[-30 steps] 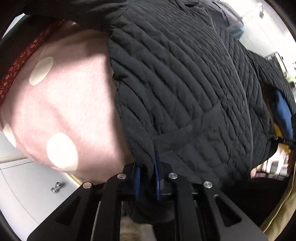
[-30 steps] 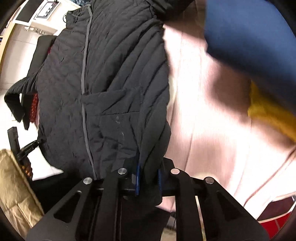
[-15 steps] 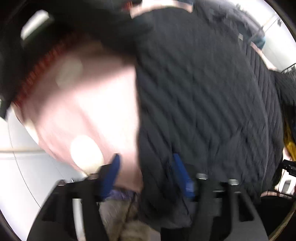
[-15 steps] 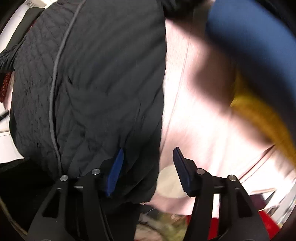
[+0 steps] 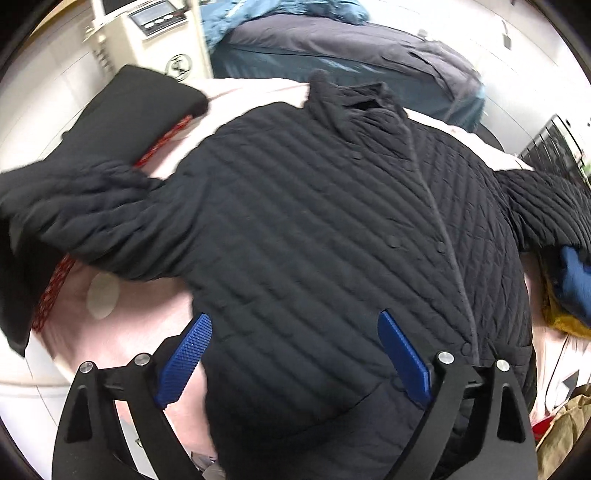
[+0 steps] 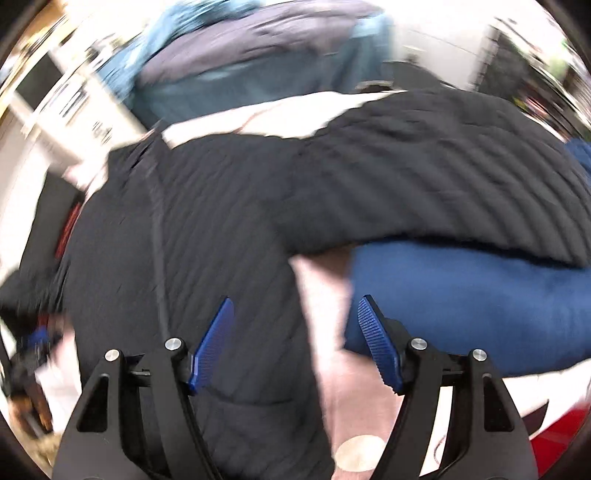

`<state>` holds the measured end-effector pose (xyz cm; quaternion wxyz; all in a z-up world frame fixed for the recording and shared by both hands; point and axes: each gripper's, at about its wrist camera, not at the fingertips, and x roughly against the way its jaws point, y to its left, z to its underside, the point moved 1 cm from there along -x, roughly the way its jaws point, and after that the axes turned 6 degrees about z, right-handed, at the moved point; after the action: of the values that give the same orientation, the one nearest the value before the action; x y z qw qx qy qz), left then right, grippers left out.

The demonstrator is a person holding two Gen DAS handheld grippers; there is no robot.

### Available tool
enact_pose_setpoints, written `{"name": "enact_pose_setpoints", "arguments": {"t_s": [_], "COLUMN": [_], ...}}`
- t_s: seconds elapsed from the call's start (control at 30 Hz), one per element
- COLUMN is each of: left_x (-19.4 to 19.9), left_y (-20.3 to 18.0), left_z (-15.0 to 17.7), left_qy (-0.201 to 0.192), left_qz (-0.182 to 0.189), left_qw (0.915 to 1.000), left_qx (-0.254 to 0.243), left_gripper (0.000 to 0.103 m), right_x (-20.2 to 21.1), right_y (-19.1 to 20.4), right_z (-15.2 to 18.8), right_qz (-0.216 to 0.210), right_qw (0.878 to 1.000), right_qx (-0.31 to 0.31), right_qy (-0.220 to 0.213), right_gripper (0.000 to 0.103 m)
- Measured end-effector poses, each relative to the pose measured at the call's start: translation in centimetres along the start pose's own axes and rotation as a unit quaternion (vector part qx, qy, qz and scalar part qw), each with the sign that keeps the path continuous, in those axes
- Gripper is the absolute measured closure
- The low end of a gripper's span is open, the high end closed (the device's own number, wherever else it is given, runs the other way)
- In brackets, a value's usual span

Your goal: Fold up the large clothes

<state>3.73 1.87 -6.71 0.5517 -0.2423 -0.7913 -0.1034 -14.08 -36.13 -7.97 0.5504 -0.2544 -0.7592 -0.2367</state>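
In the left wrist view the black quilted jacket [image 5: 332, 229] lies spread front-up across a pink sheet with pale dots [image 5: 122, 314], filling the middle of the frame; its collar sits at upper centre, its placket with snaps runs down right of centre, one sleeve reaches to the left edge and the other to the right edge; the left gripper [image 5: 293, 354] hangs above the jacket's lower part at the bottom of the frame, its jaws opening and already far apart, the blue ribbed pads [image 5: 186, 358] clear of the cloth and gripping nothing; a folded black garment [image 5: 129, 114] lies at upper left over a red patterned edge; a dark bedspread [image 5: 332, 48] fills the upper centre with a white appliance [image 5: 147, 33] at upper left; a blue and yellow bundle [image 5: 569, 291] shows at the right edge.

In the right wrist view, which is blurred, the same jacket [image 6: 221, 240] covers the left and centre, its sleeve stretching along the upper right over a blue garment [image 6: 461, 295]; the pink sheet [image 6: 325, 325] shows in a strip at lower centre; the right gripper [image 6: 295, 338] sits at the bottom, its jaws opening and standing well apart, the jacket's side edge and the sheet seen between the pads [image 6: 210, 347] but not pinched; a red patch [image 6: 554, 439] shows at lower right.
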Motion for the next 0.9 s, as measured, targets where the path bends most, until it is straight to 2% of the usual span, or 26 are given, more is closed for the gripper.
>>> {"name": "enact_pose_setpoints", "arguments": {"t_s": [0.07,0.17,0.23,0.33,0.43,0.6,0.67,0.8,0.9], "left_x": [-0.9,-1.5,-1.5,-1.9,-2.0,-1.7,-1.6,-1.6,-1.5], "left_y": [-1.0,-1.4,-1.1,-0.9,-0.9,-1.2,-1.2,-0.6,0.1], "left_z": [0.6,1.5,2.0,1.9,1.4,1.2,1.3,1.6,1.9], "left_qy": [0.006,0.017,0.024,0.029,0.027,0.020,0.020,0.021,0.020], "left_qz": [0.001,-0.005,-0.013,-0.017,-0.019,-0.022,-0.027,-0.032,-0.033], "left_qw": [1.0000,0.9997,0.9994,0.9993,0.9994,0.9995,0.9993,0.9992,0.9992], "left_qx": [-0.007,-0.018,-0.021,-0.015,-0.011,-0.012,-0.015,-0.005,0.012], "left_gripper": [0.013,0.013,0.013,0.013,0.013,0.012,0.012,0.012,0.012], "right_x": [-0.2,-0.6,-1.2,-1.6,-2.1,-2.2,-2.3,-2.5,-3.0], "right_y": [-3.7,-9.3,-13.3,-16.6,-18.5,-21.6,-22.3,-24.1,-24.1], "right_z": [-0.2,-0.2,-0.7,-0.3,-0.4,-1.3,-2.0,-3.3,-3.9], "right_qz": [0.012,0.007,-0.025,-0.054,-0.057,-0.065,-0.060,-0.042,-0.033], "right_qw": [0.998,0.988,0.974,0.953,0.941,0.912,0.905,0.898,0.902], "right_qx": [-0.056,-0.156,-0.227,-0.297,-0.332,-0.403,-0.419,-0.435,-0.428], "right_qy": [0.002,0.005,0.006,-0.012,-0.017,-0.040,-0.050,-0.053,-0.044], "right_gripper": [0.033,0.033,0.033,0.034,0.037,0.037,0.038,0.056,0.068]}}
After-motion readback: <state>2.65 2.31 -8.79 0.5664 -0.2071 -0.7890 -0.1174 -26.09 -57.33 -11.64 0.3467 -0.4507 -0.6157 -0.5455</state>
